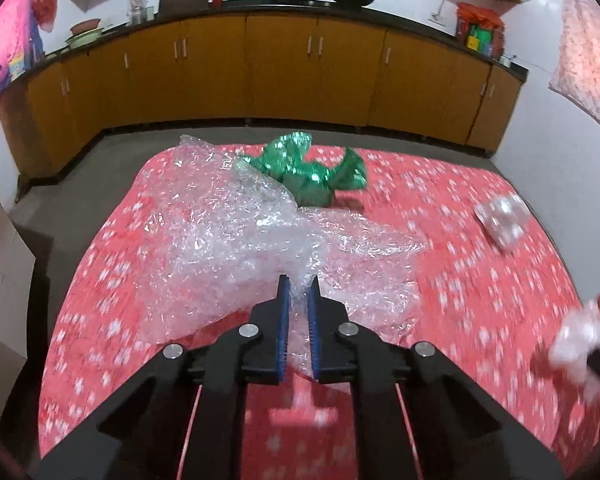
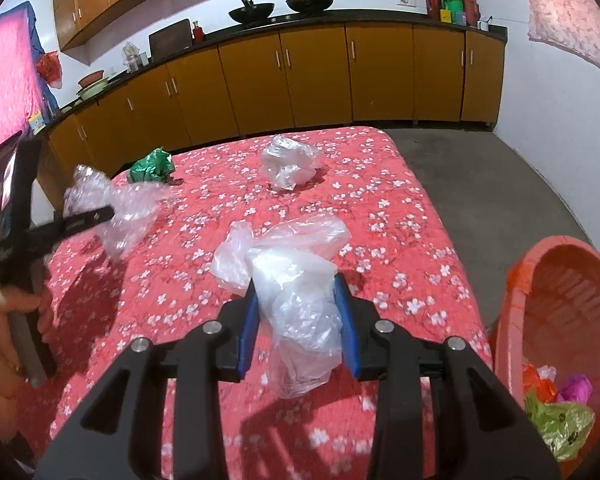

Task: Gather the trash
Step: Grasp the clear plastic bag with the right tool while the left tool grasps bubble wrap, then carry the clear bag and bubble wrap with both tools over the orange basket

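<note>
Claws both hold trash, left gripper [image 1: 298, 284] bubble wrap [image 1: 228, 232], right gripper [image 2: 298, 292] plastic bag [image 2: 296, 300]; carry gently to the basket [image 2: 556, 280].

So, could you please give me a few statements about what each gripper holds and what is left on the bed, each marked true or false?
1. The left gripper is shut on the bubble wrap. True.
2. The right gripper is empty. False: it is shut on a clear plastic bag.
3. A green wrapper lies on the red floral bedcover. True.
4. The orange basket is empty. False: crumpled trash lies in it.
5. Another crumpled clear bag lies farther back on the bedcover. True.
</note>
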`<state>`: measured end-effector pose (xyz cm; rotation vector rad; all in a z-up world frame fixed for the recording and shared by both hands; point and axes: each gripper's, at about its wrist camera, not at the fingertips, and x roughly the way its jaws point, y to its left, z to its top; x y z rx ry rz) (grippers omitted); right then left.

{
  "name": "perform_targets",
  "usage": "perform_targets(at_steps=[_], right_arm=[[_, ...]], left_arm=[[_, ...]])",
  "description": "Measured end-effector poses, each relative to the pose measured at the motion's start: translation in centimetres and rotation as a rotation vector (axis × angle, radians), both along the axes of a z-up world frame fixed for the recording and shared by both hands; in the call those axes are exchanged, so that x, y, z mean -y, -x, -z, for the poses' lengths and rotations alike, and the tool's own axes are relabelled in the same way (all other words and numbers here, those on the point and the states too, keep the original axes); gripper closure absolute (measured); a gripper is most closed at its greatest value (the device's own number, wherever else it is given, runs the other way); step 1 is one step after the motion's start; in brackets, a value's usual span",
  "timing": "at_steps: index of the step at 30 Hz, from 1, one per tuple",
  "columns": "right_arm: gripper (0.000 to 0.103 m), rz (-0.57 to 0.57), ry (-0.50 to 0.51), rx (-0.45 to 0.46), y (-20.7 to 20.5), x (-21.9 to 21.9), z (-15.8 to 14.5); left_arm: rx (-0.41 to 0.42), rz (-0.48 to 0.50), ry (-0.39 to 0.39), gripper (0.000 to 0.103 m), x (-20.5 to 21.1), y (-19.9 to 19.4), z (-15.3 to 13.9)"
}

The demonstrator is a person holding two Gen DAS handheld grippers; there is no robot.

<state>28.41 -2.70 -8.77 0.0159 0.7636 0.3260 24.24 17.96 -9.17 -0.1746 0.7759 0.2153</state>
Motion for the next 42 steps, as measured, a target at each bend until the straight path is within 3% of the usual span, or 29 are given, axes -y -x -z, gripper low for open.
perform_targets(at_steps=[8, 19, 28, 42], right_arm=[[0.068, 0.042, -0.014, 0.039, 3.0, 2.1, -2.3], [0.068, 0.142, -0.030, 0.109, 7.7, 6.8, -5.7], [0.068, 0.248, -0.008, 0.146, 10.6, 11.5, -6.4], [0.068, 0.506, 0.029, 0.143, 11.1, 21.3, -5.6]], left_arm=[[0.070, 0.116, 0.009, 0.095, 3.4, 5.5, -2.4], [0.186, 0.285, -0.002, 0.095, 9.5, 8.5, -7.2], [0.224, 0.405, 0.023, 0.095, 13.5, 9.2, -8.2], [0.266, 0.647, 0.055, 0.095, 22.9, 7.7, -9.5]])
